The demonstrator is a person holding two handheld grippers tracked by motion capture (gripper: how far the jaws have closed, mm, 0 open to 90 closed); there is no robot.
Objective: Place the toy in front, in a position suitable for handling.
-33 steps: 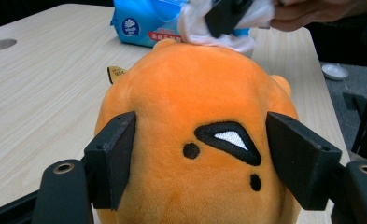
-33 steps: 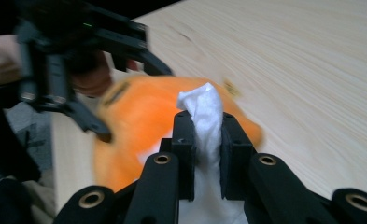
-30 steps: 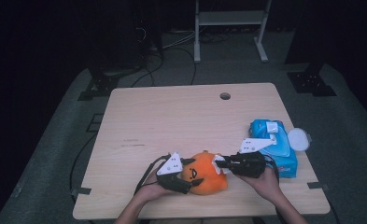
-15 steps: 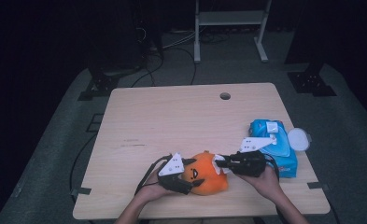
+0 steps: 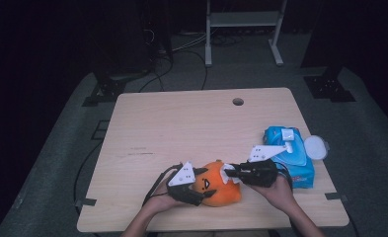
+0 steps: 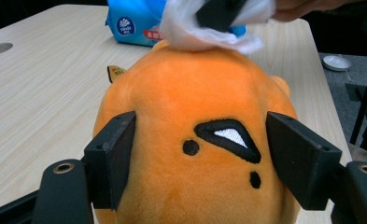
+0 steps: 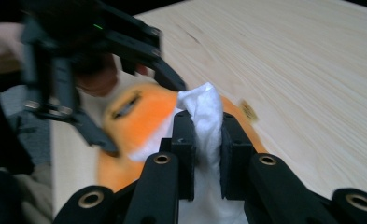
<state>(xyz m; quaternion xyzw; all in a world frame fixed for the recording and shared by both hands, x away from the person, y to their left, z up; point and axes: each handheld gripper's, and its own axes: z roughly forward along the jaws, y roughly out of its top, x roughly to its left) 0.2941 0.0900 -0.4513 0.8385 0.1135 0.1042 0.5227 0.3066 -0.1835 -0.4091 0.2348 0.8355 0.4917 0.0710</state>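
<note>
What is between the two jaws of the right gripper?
A white wipe is pinched between them, seen in the right gripper view. Its end touches the orange plush toy that the left gripper holds.

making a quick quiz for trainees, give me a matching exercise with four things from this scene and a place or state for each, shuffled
Things:
1. orange plush toy
2. white wipe
3. blue wipes pack
4. round white lid

Places or states:
A. pinched between the right gripper's jaws
B. lying just off the table's right edge
C. clamped from both sides by the left gripper
D. lying on the table's right side, next to the right hand

Pairs: 1-C, 2-A, 3-D, 4-B
</note>
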